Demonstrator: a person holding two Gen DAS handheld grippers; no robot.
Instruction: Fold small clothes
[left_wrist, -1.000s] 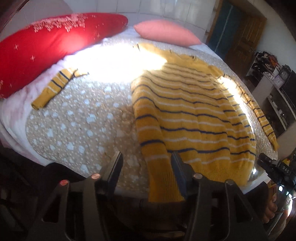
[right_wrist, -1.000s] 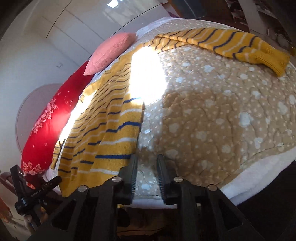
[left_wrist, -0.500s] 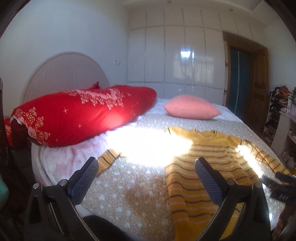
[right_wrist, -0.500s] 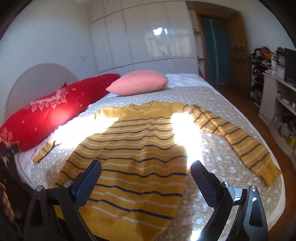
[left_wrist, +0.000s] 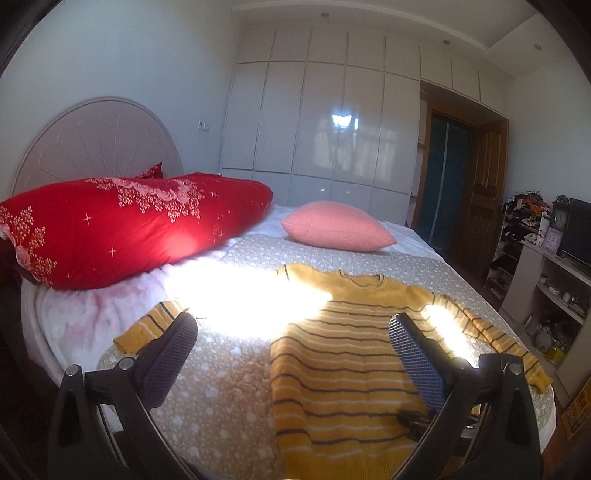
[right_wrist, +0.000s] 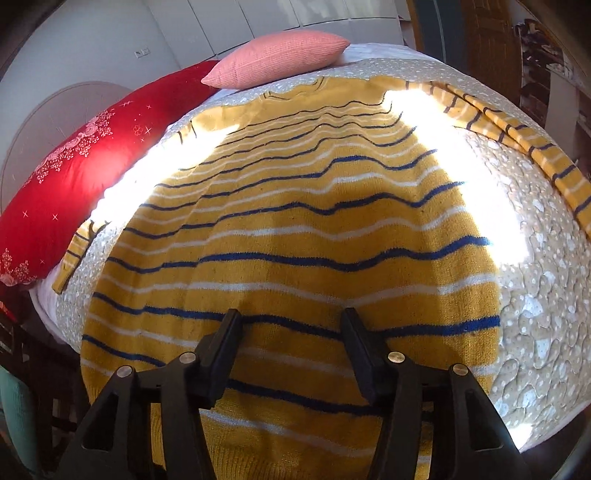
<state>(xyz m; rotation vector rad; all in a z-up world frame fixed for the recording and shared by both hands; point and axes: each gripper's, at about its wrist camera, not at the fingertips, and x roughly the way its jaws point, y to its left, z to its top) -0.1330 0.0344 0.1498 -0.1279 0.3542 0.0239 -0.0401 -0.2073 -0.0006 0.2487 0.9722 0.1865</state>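
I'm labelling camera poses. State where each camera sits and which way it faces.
Left wrist: on the left gripper, raised, facing across the bed to the wardrobe; both open fingers show.
Right wrist: on the right gripper, low, tilted down at the sweater; open fingers show.
Shared: sweater, pink pillow, red duvet.

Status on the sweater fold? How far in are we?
Done: the sweater is spread flat on the bed, both sleeves out to the sides. No fold is visible yet.
In hand: nothing. The right gripper sits low over the hem area with jaws open; the left gripper is open and off the fabric.
Left: every fold, sleeves and body alike.
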